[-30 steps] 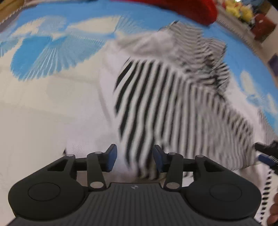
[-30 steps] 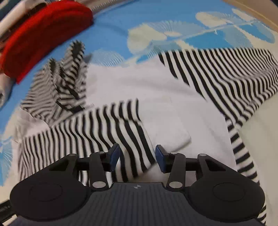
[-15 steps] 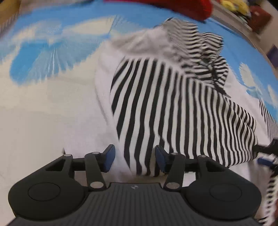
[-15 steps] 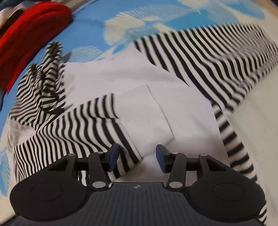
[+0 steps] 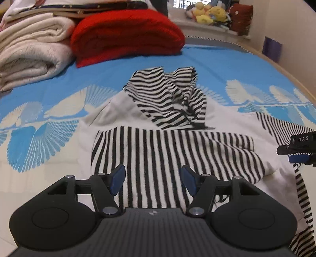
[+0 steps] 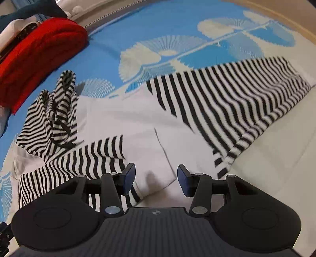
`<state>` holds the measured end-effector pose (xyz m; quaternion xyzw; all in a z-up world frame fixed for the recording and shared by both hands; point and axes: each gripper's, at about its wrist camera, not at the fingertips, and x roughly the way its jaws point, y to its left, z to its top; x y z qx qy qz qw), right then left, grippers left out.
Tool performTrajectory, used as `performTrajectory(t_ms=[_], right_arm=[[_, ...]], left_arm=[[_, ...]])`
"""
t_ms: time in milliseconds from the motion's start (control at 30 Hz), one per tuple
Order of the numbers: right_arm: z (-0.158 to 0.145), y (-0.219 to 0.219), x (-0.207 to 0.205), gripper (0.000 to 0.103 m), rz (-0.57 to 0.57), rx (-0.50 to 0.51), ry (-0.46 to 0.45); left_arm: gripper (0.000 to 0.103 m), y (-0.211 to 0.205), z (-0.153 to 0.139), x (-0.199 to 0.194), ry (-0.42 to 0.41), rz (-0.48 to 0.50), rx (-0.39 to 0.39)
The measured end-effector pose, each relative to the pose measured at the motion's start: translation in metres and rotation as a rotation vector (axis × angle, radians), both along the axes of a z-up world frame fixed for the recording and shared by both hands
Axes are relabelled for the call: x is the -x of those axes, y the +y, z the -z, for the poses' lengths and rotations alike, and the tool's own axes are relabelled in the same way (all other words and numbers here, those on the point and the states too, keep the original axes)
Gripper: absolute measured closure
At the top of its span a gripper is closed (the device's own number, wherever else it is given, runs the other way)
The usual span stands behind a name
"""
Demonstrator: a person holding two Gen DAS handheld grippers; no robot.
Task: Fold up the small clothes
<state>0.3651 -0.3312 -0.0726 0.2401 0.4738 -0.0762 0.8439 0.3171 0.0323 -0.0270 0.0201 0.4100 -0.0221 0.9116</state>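
A small white top with black-and-white striped sleeves and hood (image 5: 158,150) lies on the bed. One striped sleeve is folded across its body under my left gripper (image 5: 153,179), which is open and holds nothing. The striped hood (image 5: 171,94) is bunched at the far end. In the right wrist view the other sleeve (image 6: 233,106) stretches out to the right, the white body (image 6: 138,126) lies in the middle, and my right gripper (image 6: 156,179) is open and empty just above the hem. The right gripper's fingers (image 5: 298,154) show at the left view's right edge.
The bed has a blue and white feather-print sheet (image 5: 217,65). A folded red blanket (image 5: 126,37) and cream blankets (image 5: 29,53) are stacked at the far left. Stuffed toys (image 5: 209,13) sit on a ledge behind. The bed's wooden edge (image 6: 286,17) runs along the far right.
Both grippers have pulled back and tilted up from the top, so more of the bed shows. The striped sleeve now lies flat across the body. Both grippers stay open.
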Motion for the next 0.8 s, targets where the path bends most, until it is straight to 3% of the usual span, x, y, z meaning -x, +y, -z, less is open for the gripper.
performTrajectory(t_ms=[200,533,667,800], right_arm=[[-0.013,-0.006,0.008,0.054,-0.02,0.044,-0.054],[-0.014,-0.031,0.018,0.054,0.006,0.087,-0.065],[-0.015,-0.034,0.018,0.054,0.005,0.09,-0.071],[-0.014,-0.044,0.017,0.054,0.021,0.078,-0.074]], left_arm=[[0.021,-0.001,-0.007,0.007,-0.081,-0.029,-0.008],[0.021,0.003,-0.018,0.006,-0.14,-0.131,0.006],[0.021,0.006,-0.018,0.006,-0.123,-0.126,0.051],[0.021,0.002,-0.018,0.006,-0.124,-0.106,0.033]])
